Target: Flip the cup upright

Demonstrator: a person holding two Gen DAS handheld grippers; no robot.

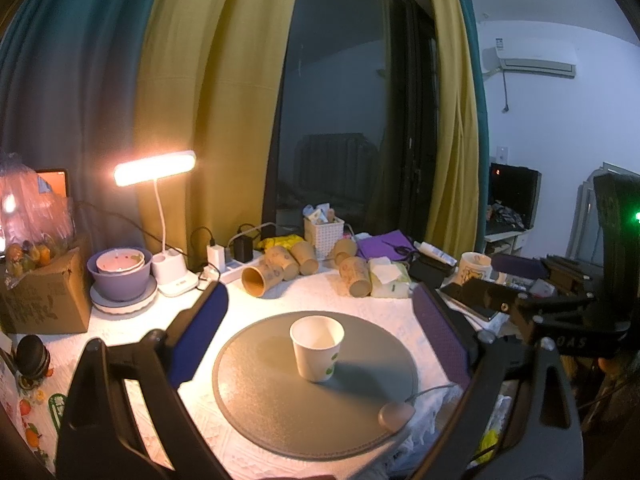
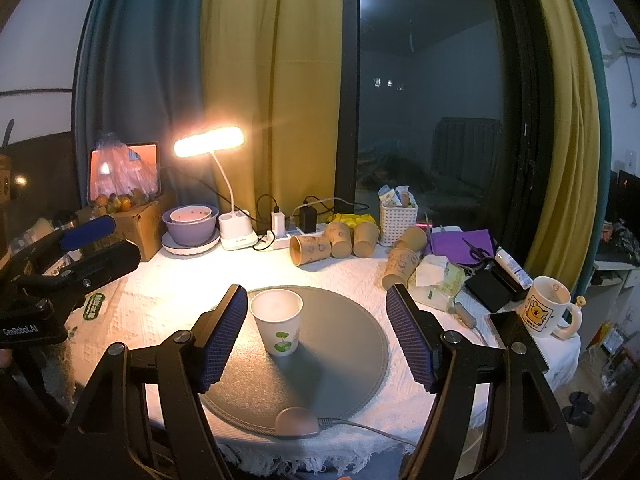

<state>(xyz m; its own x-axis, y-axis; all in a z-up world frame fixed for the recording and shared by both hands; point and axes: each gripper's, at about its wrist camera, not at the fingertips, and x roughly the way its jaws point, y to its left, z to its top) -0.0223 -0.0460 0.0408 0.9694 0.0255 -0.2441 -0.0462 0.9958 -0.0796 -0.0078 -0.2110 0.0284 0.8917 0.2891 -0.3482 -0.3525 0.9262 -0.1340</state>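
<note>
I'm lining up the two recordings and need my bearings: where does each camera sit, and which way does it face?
Left wrist view: sits on the left tool, facing the window across the table; its two open fingers flank the white cup standing upright on the round grey mat; the right tool shows at the right edge.
Right wrist view: sits on the right tool, facing the same way; open fingers, cup close to its left finger; left tool at the left edge.
Shared: cup, mat, lit lamp, brown cups.

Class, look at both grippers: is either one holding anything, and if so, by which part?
Nothing is held. The left gripper and right gripper are both open, and the cup stands upright on the mat, apart from the fingers.
</note>
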